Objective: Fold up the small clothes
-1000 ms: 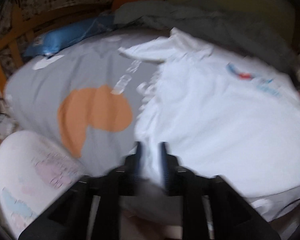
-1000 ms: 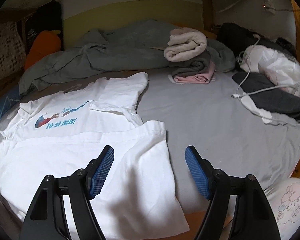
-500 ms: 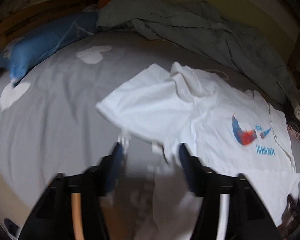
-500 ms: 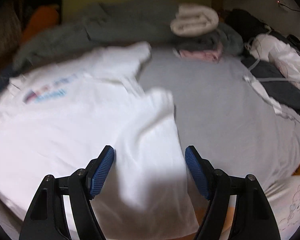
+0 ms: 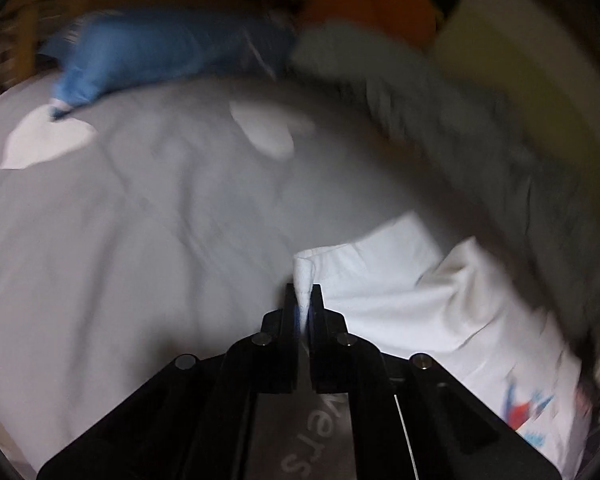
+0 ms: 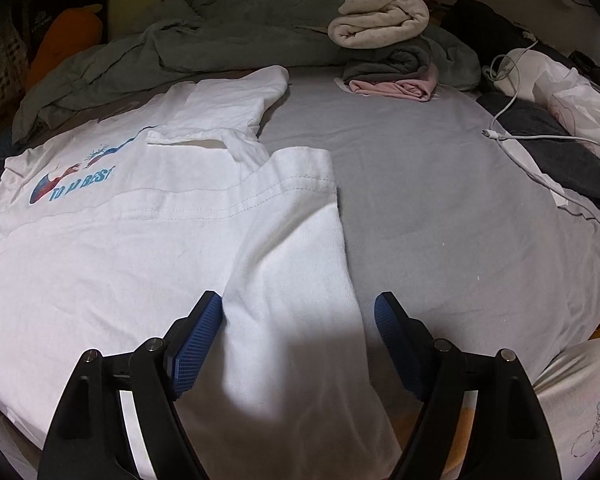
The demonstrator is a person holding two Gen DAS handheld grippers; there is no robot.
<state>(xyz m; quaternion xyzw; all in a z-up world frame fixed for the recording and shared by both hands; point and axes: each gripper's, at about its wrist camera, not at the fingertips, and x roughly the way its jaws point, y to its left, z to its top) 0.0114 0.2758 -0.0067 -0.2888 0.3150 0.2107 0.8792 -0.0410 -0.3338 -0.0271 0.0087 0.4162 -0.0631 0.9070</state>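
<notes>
One white T-shirt (image 6: 148, 240) is lying spread on the grey sheet (image 6: 440, 208) in front of you, printed side up, with its near right part already doubled over the body. You are pinching a folded corner of it, probably a sleeve (image 5: 364, 276), in your left gripper (image 5: 303, 300): its jaws have just been closing and are now pressed together on the cloth. Your right gripper (image 6: 298, 334) is hovering spread wide over the doubled-over strip, touching nothing that I can see.

You are working, I judge, on the left-side fold. Next you are needing to carry that pinched corner across the print and lay it flat, while the right gripper is free to hold the body down or smooth it.

Further out, a rumpled grey-green blanket (image 6: 188, 48) is crowding the shirt's far edge, so a wide swing could be snagging it. Rolled towels (image 6: 384, 20) are sitting on folded clothes (image 6: 396, 84) beyond, and a white cable (image 6: 516, 140) is trailing at the right, well apart. A blue cushion (image 5: 160, 56) is lying far left.
</notes>
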